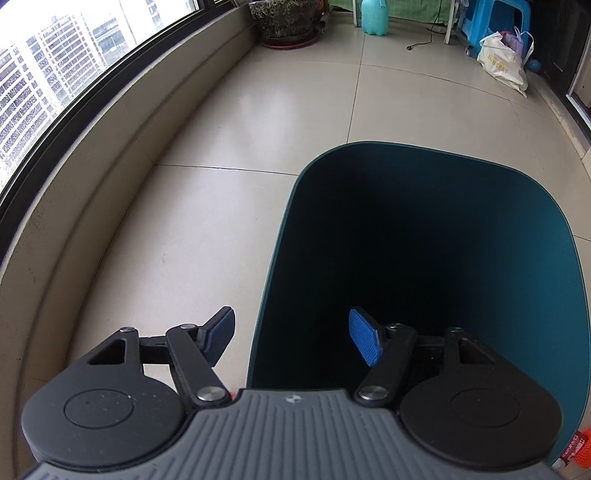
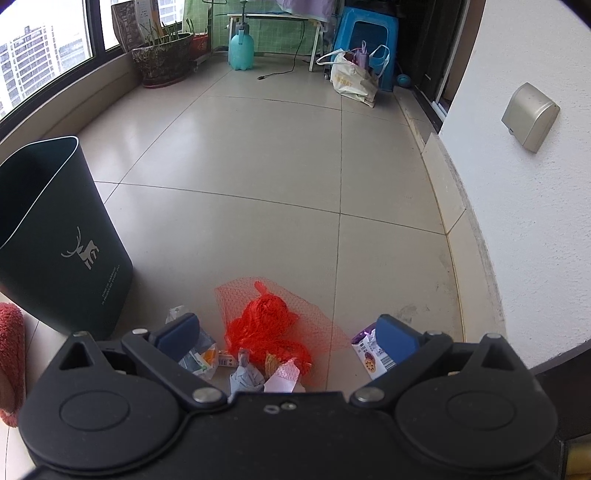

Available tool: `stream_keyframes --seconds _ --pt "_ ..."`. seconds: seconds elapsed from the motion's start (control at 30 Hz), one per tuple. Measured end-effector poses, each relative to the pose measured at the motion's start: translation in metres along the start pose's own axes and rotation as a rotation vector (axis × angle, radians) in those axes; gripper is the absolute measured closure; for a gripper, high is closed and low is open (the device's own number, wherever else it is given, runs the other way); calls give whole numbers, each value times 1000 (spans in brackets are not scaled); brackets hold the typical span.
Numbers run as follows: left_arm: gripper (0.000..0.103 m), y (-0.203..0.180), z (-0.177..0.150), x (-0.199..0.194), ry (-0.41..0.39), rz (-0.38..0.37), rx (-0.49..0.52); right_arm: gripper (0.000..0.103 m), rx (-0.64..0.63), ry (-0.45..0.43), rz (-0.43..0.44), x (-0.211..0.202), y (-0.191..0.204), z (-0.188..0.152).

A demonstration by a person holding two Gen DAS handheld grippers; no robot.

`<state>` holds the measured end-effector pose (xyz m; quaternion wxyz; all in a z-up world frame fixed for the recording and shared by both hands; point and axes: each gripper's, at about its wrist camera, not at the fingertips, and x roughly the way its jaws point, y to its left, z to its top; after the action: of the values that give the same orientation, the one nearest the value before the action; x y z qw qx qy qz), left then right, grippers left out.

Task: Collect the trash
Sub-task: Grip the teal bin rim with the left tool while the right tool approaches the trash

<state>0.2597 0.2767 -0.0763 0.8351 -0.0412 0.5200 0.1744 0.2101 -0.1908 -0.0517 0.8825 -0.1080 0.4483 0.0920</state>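
A dark green bin (image 1: 517, 221) with a deer print (image 2: 62, 236) stands on the tiled floor. My left gripper (image 1: 291, 317) is open and straddles the bin's left wall: one blue pad (image 1: 221, 332) is outside and the other pad (image 1: 364, 339) inside, neither touching it. The bin's inside is dark. My right gripper (image 2: 288, 321) hangs open over a pile of trash right of the bin: a red mesh net (image 2: 266, 317), crumpled paper (image 2: 245, 376), a clear wrapper (image 2: 199, 358) and a purple snack packet (image 2: 369, 358). Nothing is held.
A curved window ledge (image 1: 110, 166) runs along the left. At the far end stand a flower pot (image 2: 162, 59), a teal sprayer (image 2: 241, 48), a blue stool (image 2: 365, 33), a cream tote bag (image 2: 351, 81) and a loose cable (image 2: 288, 62). A white wall (image 2: 517, 221) closes the right side.
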Motion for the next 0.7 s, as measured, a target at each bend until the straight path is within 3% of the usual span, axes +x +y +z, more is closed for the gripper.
stream_keyframes --seconds 0.13,0.3,0.5,0.7 --pt "39 -3 -2 6 6 13 -6 2 -1 14 1 4 2 -1" --pt "65 -3 3 13 28 9 -30 2 -15 32 -6 11 5 -5" --pt "82 -1 4 13 25 49 -72 2 -28 55 -19 18 7 -9" --pt "84 2 -1 10 35 64 -98 2 -43 130 -27 41 9 -27"
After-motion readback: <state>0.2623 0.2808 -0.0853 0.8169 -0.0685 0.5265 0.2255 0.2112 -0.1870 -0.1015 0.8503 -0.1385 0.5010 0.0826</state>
